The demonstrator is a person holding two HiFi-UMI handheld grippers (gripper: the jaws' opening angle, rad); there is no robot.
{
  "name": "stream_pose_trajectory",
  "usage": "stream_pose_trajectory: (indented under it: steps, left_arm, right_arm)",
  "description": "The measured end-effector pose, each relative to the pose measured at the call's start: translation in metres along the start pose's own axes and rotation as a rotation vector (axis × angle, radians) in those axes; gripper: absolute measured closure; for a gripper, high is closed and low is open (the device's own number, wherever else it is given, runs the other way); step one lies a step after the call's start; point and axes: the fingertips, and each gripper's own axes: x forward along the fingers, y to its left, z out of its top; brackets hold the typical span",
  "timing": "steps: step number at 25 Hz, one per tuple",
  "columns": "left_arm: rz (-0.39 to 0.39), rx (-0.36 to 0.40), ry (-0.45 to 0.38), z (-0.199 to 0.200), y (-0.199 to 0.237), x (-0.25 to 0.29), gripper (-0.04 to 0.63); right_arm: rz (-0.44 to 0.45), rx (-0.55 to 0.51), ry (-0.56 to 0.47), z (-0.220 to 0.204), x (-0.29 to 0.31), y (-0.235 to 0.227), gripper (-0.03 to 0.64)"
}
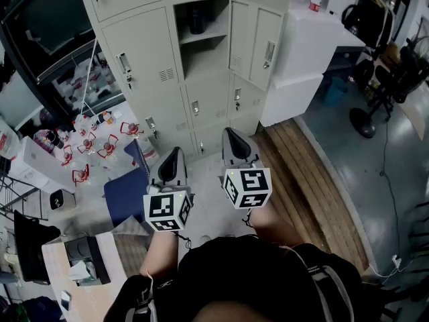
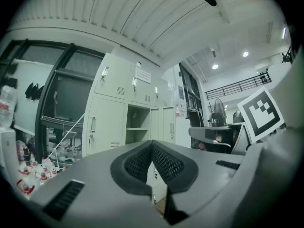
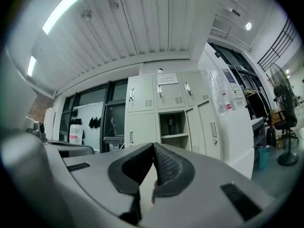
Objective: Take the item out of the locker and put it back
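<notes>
We are holding both tongs level, well short of the locker (image 1: 144, 52). The left gripper (image 1: 175, 153) and right gripper (image 1: 230, 134) are each clenched on nothing. The dark item (image 1: 196, 20) is standing upright on the open compartment's upper shelf (image 1: 209, 33), ahead and higher. We are judging the right gripper slightly nearer.

We see a tall bank of pale grey metal lockers (image 1: 144, 66), and one compartment in its middle column stands open. On the upper shelf inside it, a dark cylindrical container (image 1: 196, 20) stands upright, with the lower shelf space beneath it.
</notes>
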Motion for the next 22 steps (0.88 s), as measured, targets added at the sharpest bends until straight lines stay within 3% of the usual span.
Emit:
stream_pose_trajectory:
  steps: [22]
  left_arm:
    - [0.016, 0.008, 0.013, -0.011, -0.038, 0.019, 0.583]
  right_arm:
    - [0.033, 0.045, -0.011, -0.005, -0.007, -0.038, 0.600]
